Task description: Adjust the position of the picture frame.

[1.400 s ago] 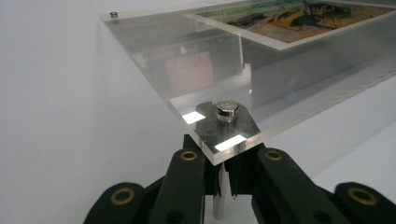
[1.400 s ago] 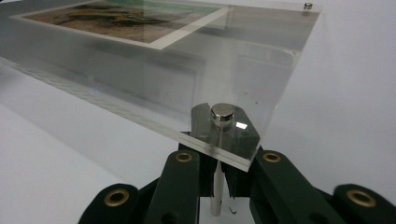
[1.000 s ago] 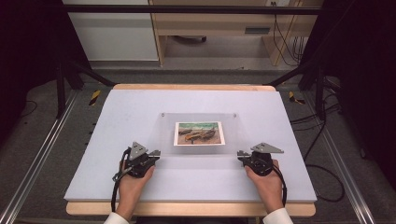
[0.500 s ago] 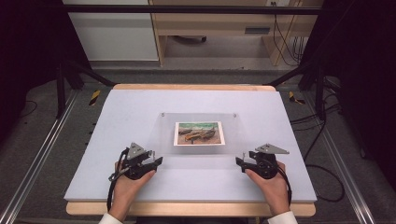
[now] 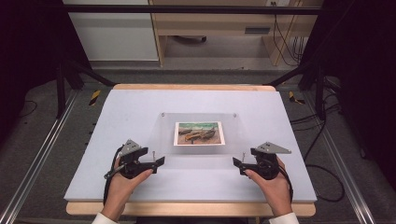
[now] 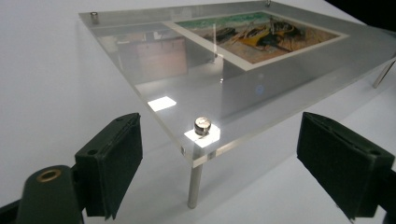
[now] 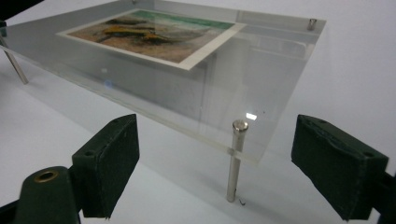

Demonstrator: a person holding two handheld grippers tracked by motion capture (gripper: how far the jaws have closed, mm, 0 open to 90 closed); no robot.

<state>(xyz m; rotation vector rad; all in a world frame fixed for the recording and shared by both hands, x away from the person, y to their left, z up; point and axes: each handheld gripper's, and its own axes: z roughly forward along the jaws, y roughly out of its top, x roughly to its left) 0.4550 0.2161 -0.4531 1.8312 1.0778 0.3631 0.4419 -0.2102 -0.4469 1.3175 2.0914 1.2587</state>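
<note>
A clear acrylic plate (image 5: 198, 140) stands on short metal legs in the middle of the table, with a painted picture of boats (image 5: 199, 133) under it. My left gripper (image 5: 158, 163) is open, level with the plate's near left corner. In the left gripper view that corner's metal pin (image 6: 202, 125) and leg (image 6: 194, 184) stand between the wide-apart jaws of the left gripper (image 6: 222, 128). My right gripper (image 5: 238, 164) is open at the near right corner. Its own view has that corner's pin (image 7: 239, 125) and leg (image 7: 232, 172) between the jaws of the right gripper (image 7: 215, 130), untouched.
The plate rests on a pale mat (image 5: 140, 112) over a wooden table (image 5: 187, 208). Two more pins (image 5: 163, 114) mark the plate's far corners. Black frame posts (image 5: 60, 79) and cables (image 5: 322, 140) flank the table.
Both hands have shifted slightly, and the left gripper has turned more toward the plate's near left corner. The plate has not moved.
</note>
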